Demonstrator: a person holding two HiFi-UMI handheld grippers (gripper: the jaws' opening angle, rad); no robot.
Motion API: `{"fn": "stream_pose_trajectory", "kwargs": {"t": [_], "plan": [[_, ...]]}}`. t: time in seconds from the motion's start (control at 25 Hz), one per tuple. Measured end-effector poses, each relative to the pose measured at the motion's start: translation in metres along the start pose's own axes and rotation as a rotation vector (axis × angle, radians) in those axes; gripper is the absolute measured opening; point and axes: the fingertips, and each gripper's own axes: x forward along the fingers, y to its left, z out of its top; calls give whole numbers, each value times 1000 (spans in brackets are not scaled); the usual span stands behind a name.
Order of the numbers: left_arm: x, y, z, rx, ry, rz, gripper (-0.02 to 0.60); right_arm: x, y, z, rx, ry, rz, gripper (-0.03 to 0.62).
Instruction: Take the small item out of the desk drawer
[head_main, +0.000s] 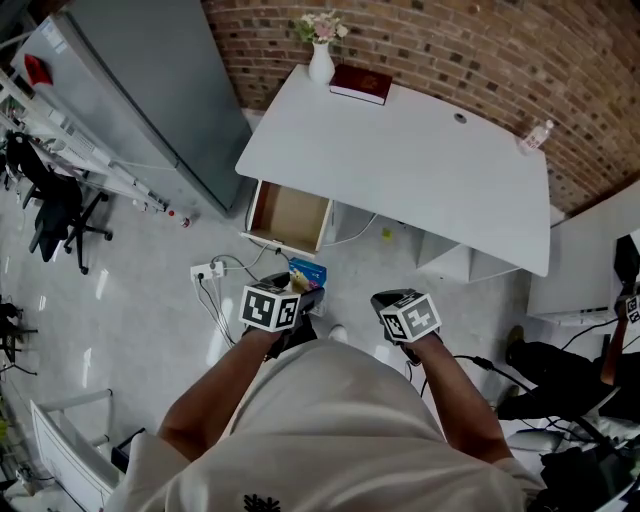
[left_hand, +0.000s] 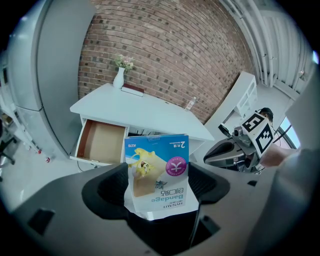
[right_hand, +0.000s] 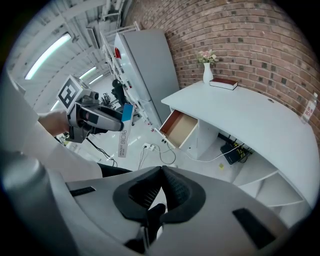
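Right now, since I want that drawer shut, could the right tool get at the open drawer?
Probably not without a step forward: the right tool is shut, nothing blocks it, but floor separates it from the drawer.

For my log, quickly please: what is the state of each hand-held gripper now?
Left hand-held gripper: closed, holding the bandage packet.
Right hand-held gripper: closed, holding nothing.

Head view steeply down, gripper views level toward distant desk, all share open drawer.
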Motion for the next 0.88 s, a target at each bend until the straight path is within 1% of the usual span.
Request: {"fn": "stream_pose_trajectory", "kwargs": {"t": [0.24,0.6,0.88], "plan": [[-7,-2,-4,-2,1,-3,359,-4,7,1,-22,-15,12,31],[-12,2,-9,-2,10,7,359,-7,12,1,-12,-42,17,31],[-11,3,-10,0,18,2,359,-9,14,3,-37,-45,14,31]]}}
